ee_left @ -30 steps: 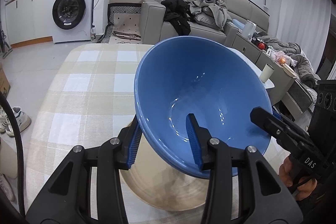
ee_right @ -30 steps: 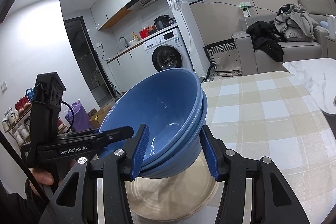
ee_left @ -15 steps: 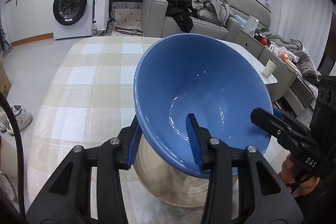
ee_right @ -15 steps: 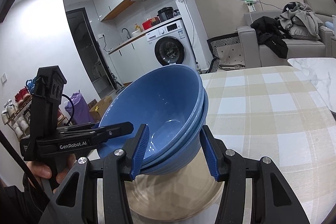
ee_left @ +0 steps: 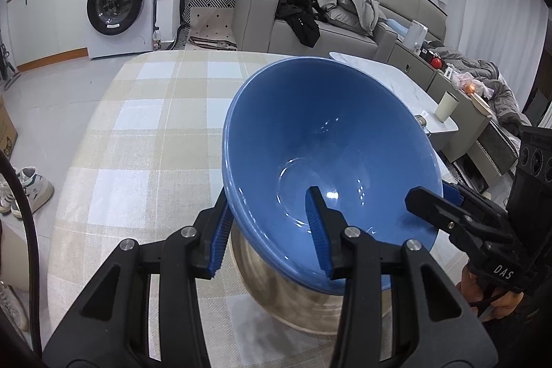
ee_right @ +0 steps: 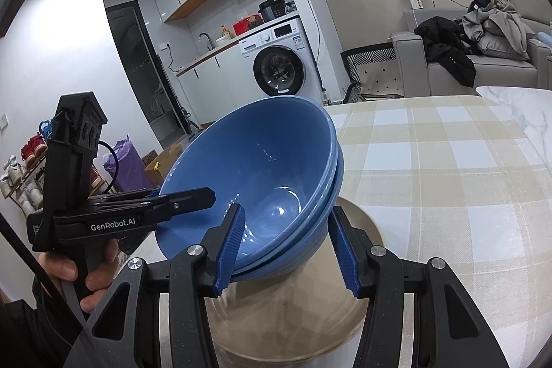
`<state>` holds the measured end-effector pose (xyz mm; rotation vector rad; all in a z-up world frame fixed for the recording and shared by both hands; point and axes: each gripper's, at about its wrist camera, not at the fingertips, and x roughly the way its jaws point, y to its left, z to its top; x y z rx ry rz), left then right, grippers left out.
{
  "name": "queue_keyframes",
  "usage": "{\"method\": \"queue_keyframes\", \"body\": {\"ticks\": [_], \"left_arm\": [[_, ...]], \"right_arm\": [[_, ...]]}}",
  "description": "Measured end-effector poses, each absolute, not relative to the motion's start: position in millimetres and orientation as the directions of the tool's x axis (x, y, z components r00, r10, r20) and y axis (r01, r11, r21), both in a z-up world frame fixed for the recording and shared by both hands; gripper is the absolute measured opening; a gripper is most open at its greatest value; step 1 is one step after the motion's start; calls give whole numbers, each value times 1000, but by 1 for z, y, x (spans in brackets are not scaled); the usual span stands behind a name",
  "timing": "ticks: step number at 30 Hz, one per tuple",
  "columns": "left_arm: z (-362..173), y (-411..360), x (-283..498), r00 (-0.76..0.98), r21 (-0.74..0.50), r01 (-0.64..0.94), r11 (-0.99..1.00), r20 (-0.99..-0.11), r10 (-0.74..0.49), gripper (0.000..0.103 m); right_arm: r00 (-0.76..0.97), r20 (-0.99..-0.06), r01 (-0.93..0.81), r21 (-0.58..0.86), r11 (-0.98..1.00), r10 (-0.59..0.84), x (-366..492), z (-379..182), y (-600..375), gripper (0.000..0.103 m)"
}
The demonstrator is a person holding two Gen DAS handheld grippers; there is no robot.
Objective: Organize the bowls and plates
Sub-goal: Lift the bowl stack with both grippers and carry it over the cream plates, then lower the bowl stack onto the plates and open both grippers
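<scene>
A stack of three nested blue bowls (ee_left: 331, 133) hangs tilted just over a beige plate (ee_left: 293, 306) on the checked tablecloth. My left gripper (ee_left: 268, 195) is shut on the stack's near wall, one pad outside and one inside. In the right wrist view the blue bowls (ee_right: 262, 147) sit over the same beige plate (ee_right: 283, 316). There my right gripper (ee_right: 287, 209) is shut on the opposite wall, left pad inside and right pad outside. I cannot tell whether the lowest bowl touches the plate. A hand holds each gripper's handle.
The checked tablecloth (ee_left: 145, 140) stretches away past the plate. A white marble table (ee_left: 407, 85) with a cup (ee_left: 446, 106) adjoins it on the right. Behind stand a sofa (ee_left: 310, 23) and a washing machine (ee_left: 117, 6); shoes (ee_left: 31, 192) lie on the floor at left.
Both grippers have sunk with the blue bowls, bringing the stack closer to the beige plate. Both grips are unchanged.
</scene>
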<state>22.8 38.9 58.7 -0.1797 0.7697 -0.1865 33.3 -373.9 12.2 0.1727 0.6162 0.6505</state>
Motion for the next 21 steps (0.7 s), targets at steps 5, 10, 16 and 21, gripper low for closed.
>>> {"method": "queue_keyframes", "body": {"ticks": [5, 10, 16, 21], "left_arm": [[51, 41, 29, 692, -227, 105, 968, -683, -235, 39], [48, 41, 32, 692, -227, 108, 968, -682, -237, 39], [45, 41, 33, 689, -227, 111, 968, -684, -240, 39], [43, 38, 31, 686, -223, 122, 967, -685, -245, 39]], "right_arm": [[615, -492, -511, 345, 787, 616, 36, 10, -373, 52], [609, -492, -513, 353, 782, 622, 38, 9, -374, 53], [614, -495, -513, 342, 788, 615, 34, 10, -372, 54], [614, -493, -511, 346, 787, 616, 35, 10, -373, 55]]}}
